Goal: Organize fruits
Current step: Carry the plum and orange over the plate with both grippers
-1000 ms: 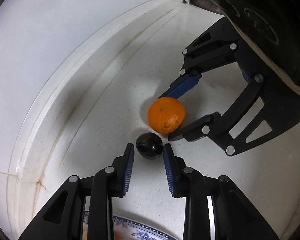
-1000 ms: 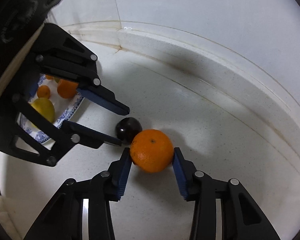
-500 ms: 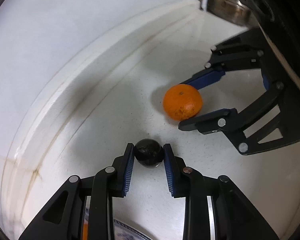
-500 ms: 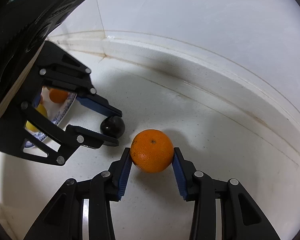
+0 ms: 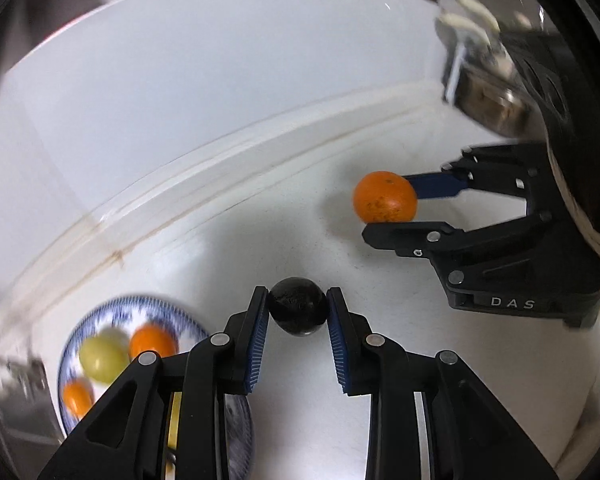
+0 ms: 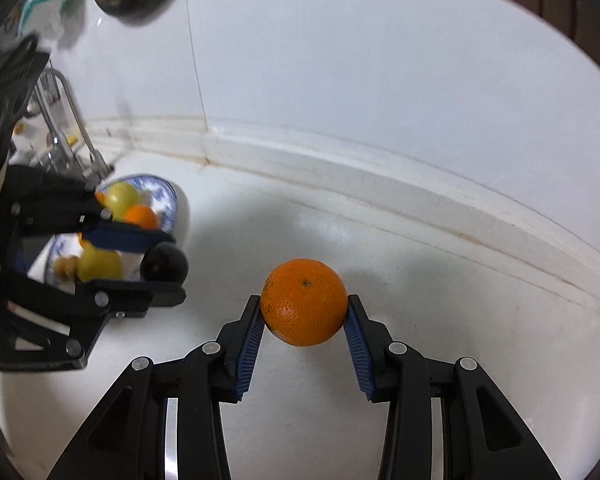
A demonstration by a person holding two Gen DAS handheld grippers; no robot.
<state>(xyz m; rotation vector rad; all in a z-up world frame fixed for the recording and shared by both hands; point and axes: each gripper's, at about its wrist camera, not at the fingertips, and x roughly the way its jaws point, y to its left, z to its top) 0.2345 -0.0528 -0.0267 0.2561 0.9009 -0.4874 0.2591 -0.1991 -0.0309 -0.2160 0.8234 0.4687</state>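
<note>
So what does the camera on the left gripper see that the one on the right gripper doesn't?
Only the left wrist view shows the left gripper head-on, its pads pressed against the dark round fruit, and a metal fixture at top right. Only the right wrist view shows the tap behind the plate and the right gripper squeezing the orange from behind. Both show the two held fruits, the blue-patterned plate of yellow and orange fruit, and the white counter.

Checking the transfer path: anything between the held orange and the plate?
Right wrist view: the left gripper, shut on a dark plum, sits between the orange and the blue-patterned plate.
</note>
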